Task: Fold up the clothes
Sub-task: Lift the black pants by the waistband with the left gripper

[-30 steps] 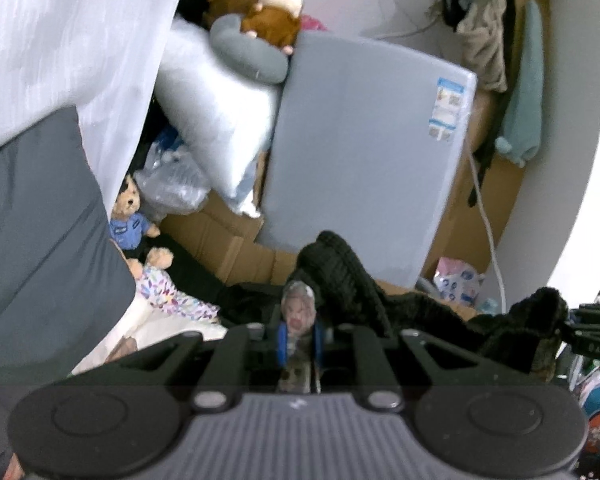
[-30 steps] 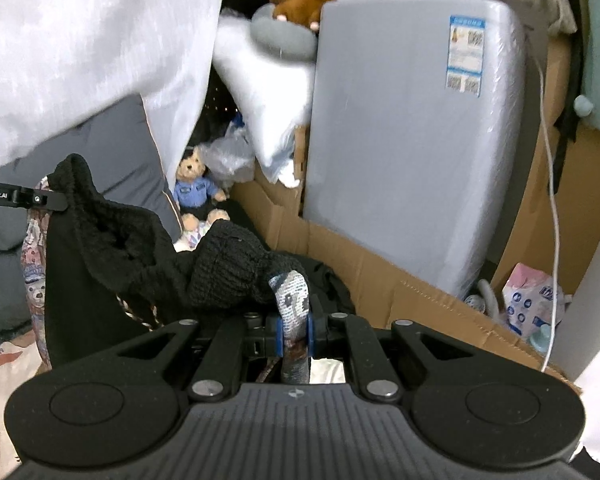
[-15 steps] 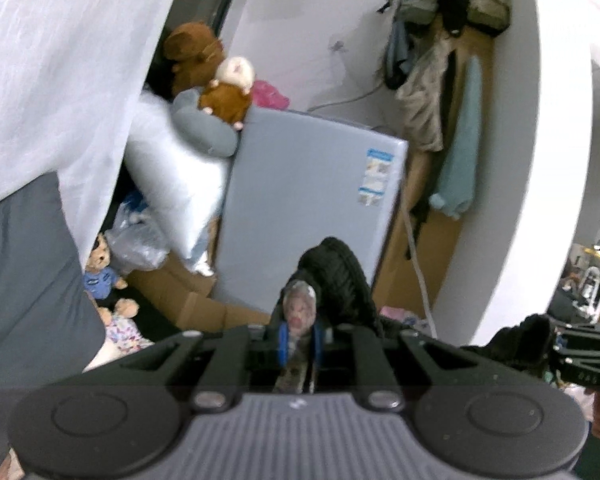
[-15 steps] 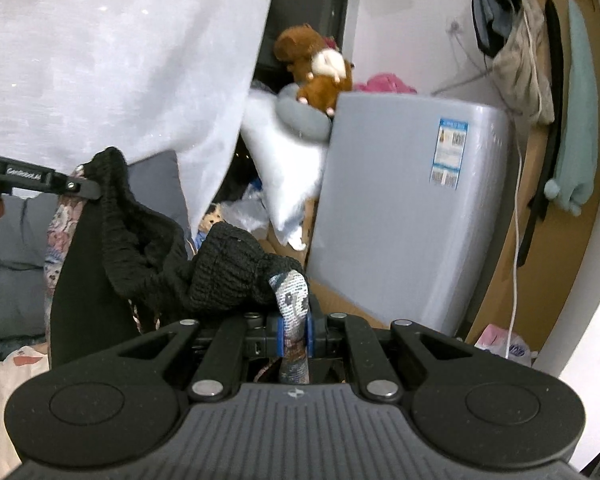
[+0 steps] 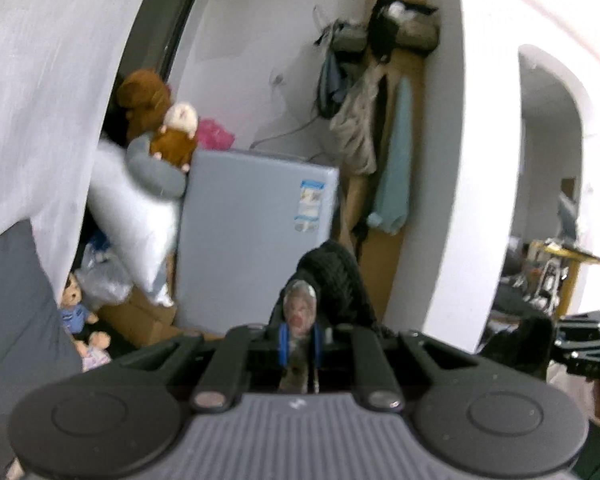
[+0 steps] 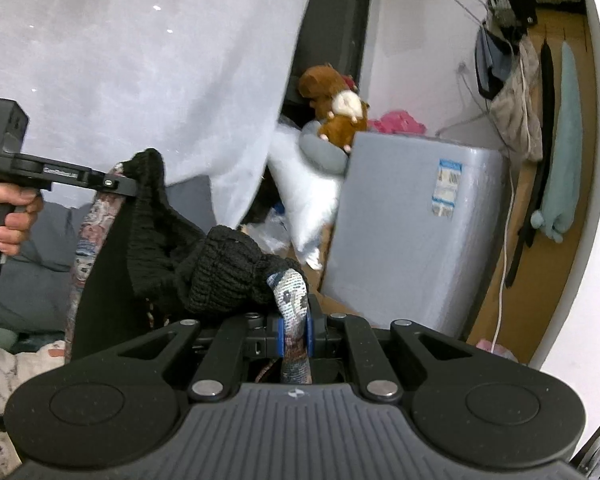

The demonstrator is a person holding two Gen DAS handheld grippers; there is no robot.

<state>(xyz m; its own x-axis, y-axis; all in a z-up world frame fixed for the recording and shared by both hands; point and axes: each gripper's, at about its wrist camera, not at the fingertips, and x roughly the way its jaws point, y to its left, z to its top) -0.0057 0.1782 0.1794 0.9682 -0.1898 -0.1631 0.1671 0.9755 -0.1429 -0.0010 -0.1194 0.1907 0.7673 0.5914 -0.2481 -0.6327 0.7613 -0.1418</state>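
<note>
We hold the garment [image 6: 220,276] up between us: our right gripper [image 6: 294,332] pinches one patterned edge, our left gripper [image 6: 120,186], at nine o'clock, clamps the other.

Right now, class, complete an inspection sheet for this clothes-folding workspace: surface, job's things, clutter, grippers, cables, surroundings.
Surface: nothing seen.
Job's things: black knit garment with patterned lining, held up between both grippers.
Clutter: plush toys, white pillow, teddy bear, cardboard.
Grippers: left hand-held gripper shut on the garment; right hand-held gripper likewise.
Cables: white cord hanging beside the grey wrapped slab.
Surroundings: white curtain, hanging clothes.
</note>
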